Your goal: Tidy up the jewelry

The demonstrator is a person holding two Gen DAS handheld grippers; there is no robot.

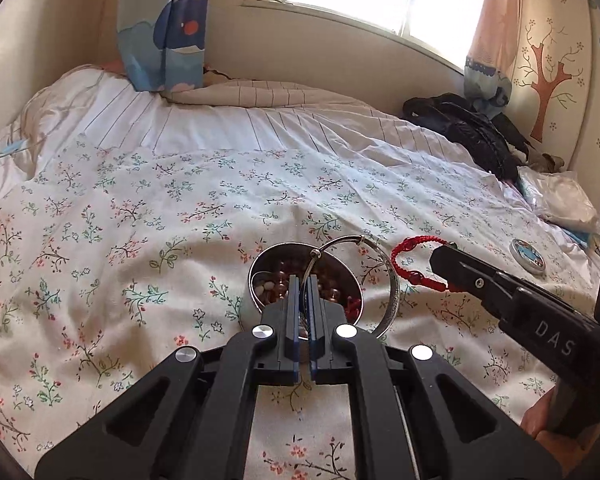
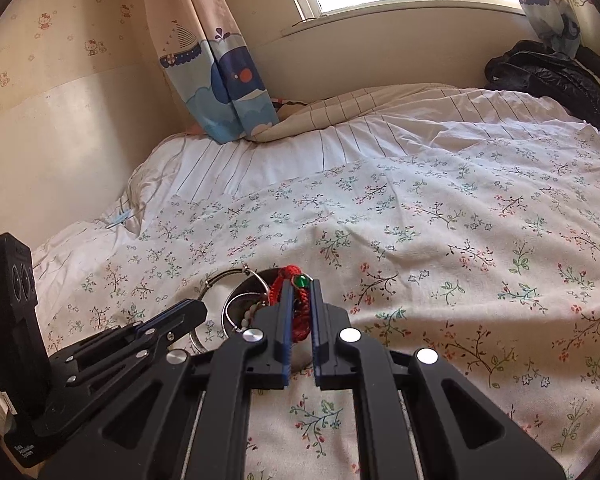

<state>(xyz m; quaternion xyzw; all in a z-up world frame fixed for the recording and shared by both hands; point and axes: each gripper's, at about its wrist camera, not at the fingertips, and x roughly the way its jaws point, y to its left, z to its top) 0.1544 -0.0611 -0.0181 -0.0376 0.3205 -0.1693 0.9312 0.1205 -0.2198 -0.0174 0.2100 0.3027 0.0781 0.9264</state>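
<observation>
On the bed (image 1: 140,200), round tin (image 1: 256,276) holds beads; left gripper (image 1: 303,280) fingers pinch silver bangle (image 1: 394,292), right gripper (image 2: 300,284) fingers pinch red cord bracelet (image 2: 290,276).

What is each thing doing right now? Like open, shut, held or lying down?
Round metal tin: open, beads inside.
Silver metal bangle: held, hanging over the tin.
Red braided cord bracelet: held.
Small round patterned lid: off, lying flat on the bedsheet.
Left gripper: shut on the bangle.
Right gripper: shut on the bracelet.
</observation>
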